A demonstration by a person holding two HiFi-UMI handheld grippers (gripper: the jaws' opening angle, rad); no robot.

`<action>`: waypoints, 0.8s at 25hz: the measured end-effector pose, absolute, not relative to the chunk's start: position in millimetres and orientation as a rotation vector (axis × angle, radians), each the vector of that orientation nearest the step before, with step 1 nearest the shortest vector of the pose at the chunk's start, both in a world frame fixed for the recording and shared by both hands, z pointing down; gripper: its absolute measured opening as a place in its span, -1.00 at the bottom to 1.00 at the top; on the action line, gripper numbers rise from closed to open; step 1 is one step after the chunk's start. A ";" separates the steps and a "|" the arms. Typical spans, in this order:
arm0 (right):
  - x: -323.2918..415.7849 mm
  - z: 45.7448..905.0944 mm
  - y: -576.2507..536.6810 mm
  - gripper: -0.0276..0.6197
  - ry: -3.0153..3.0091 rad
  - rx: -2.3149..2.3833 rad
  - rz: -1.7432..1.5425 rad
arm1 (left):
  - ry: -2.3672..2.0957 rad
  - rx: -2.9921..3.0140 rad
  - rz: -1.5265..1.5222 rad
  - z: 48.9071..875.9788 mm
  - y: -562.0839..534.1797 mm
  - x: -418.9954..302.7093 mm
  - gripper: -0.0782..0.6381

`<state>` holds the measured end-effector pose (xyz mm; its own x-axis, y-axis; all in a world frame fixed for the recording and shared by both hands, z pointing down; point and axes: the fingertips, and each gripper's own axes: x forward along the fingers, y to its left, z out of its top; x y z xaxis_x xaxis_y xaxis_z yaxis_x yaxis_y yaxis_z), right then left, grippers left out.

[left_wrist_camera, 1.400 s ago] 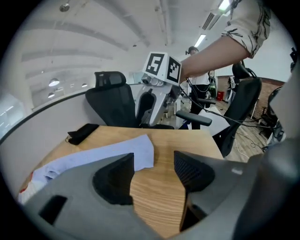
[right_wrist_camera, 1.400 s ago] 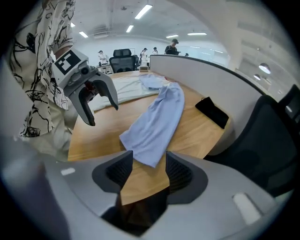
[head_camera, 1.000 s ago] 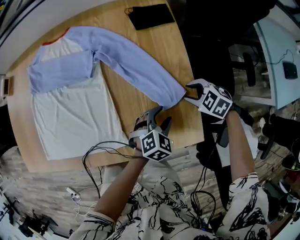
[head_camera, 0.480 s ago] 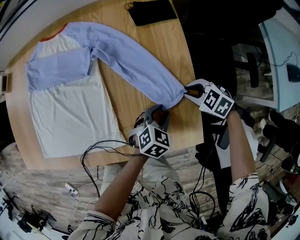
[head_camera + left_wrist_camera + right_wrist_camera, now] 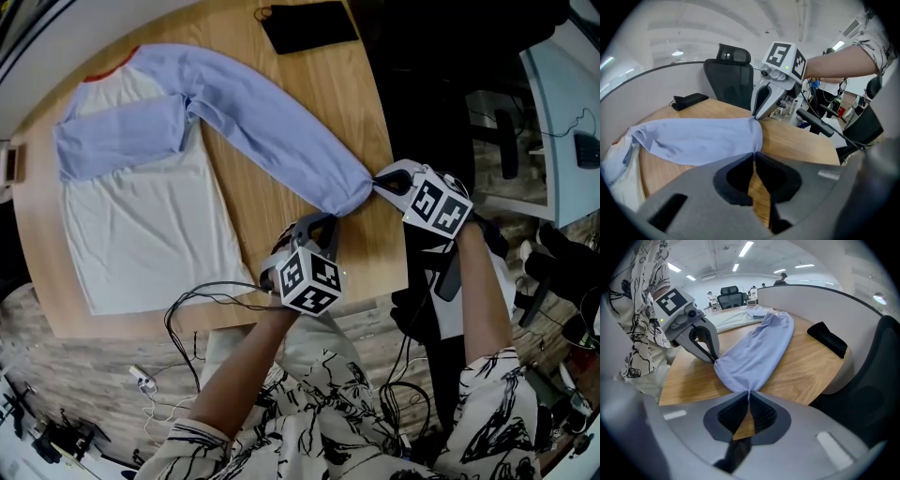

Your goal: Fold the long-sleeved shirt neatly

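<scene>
In the head view, a white long-sleeved shirt with light blue sleeves lies flat on the round wooden worktop, its body toward the left edge. 1 sleeve is folded across the chest, and the other, a long light blue sleeve, stretches diagonally to the right. That sleeve's cuff lies between the 2 grippers. The left gripper meets the cuff's lower corner and the right gripper its upper right corner, near the worktop's edge. A flat black pouch lies at the far rim, well apart from the shirt. In the left gripper view, the left gripper's jaws have just been closing and now stand together, pinched on the near corner of the cuff. The sleeve runs away to the left over the wood, while the right gripper nips the cuff's far corner. A black office chair stands behind the worktop. In the right gripper view, the right gripper's jaws have likewise just been closing and are clamped on a thin pinch of the cuff. The sleeve spreads away from them toward the shirt's body. The left gripper holds the opposite corner just to the left, and the pouch lies off to the right.
</scene>
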<state>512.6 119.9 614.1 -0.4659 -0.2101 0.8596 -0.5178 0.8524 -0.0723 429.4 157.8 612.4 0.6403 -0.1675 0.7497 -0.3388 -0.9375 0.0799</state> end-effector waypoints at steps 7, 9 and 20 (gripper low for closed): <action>503.9 566.2 89.0 -0.84 -2.110 0.562 0.393 | -0.503 2.548 0.928 575.2 138.9 429.0 -0.71; 497.8 547.7 76.1 -0.84 -2.110 0.565 0.386 | -0.538 2.531 0.850 557.6 129.0 425.6 -0.71; 408.5 401.7 -34.3 -0.84 -2.218 0.567 0.069 | -0.759 2.442 0.383 427.7 52.1 372.3 -0.71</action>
